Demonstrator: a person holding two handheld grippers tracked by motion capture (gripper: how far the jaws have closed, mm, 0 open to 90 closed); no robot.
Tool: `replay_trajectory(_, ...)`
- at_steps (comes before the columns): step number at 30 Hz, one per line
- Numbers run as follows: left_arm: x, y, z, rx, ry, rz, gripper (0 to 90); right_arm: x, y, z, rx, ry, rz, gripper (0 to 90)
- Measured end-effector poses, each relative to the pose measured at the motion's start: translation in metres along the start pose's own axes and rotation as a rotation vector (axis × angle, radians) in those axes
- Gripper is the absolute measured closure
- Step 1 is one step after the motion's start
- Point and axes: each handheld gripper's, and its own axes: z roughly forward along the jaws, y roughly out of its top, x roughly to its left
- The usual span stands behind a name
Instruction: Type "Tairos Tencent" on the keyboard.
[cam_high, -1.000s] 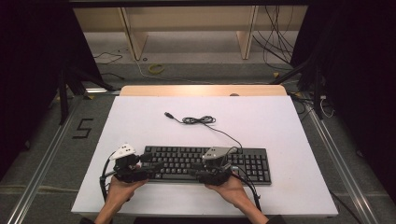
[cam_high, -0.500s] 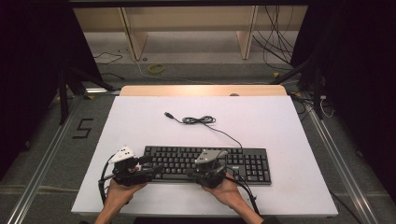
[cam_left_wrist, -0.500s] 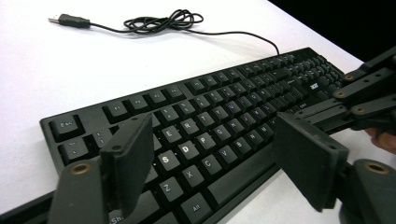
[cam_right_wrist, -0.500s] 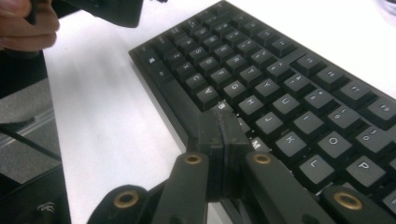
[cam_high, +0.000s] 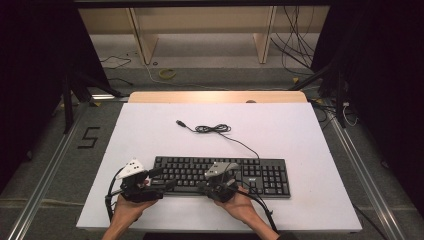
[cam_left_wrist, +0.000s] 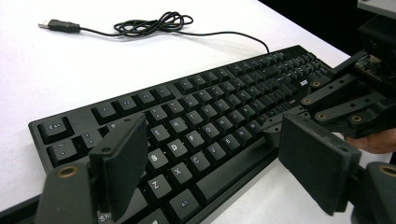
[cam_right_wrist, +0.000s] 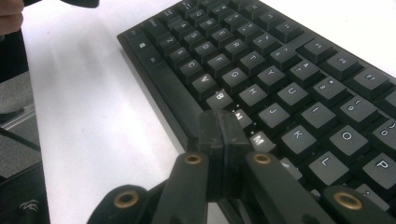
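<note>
Jaws of the right gripper (cam_right_wrist: 219, 140) pressed together over the black plastic keyboard's (cam_high: 220, 175) space bar; left gripper (cam_left_wrist: 210, 172), at nine o'clock, had just been opening, empty.

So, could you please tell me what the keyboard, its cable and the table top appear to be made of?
The keyboard looks like matte black moulded plastic, with pale printed legends on its keys. Its cable seems rubber- or plastic-sheathed, since it coils loosely, and ends in a USB plug with a metal tip. The table top is a smooth, matte white sheet, perhaps laminate or board; I can't tell which.
</note>
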Motion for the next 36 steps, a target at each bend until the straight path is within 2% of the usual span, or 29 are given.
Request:
replay_trajectory(15, 0.001, -0.001, 0.000, 0.002, 0.008, 0.001, 23.9, -0.002, -0.002, 0.003, 0.011, -0.011, 0.002, 90.0)
replay_trajectory(19, 0.002, -0.001, 0.001, 0.005, 0.012, 0.002, 23.9, -0.002, -0.004, 0.005, 0.018, -0.024, -0.017, 90.0)
replay_trajectory(30, 0.004, -0.001, 0.002, 0.012, 0.022, 0.008, 23.9, -0.003, -0.003, 0.004, 0.020, -0.017, 0.000, 90.0)
replay_trajectory(33, 0.006, -0.001, 0.001, 0.009, 0.028, 0.005, 24.0, -0.005, -0.002, -0.001, -0.005, 0.016, 0.021, 85.8)
replay_trajectory(36, 0.007, -0.001, 0.001, 0.007, 0.034, 0.002, 24.0, -0.007, 0.000, -0.005, -0.035, 0.020, 0.037, 84.2)
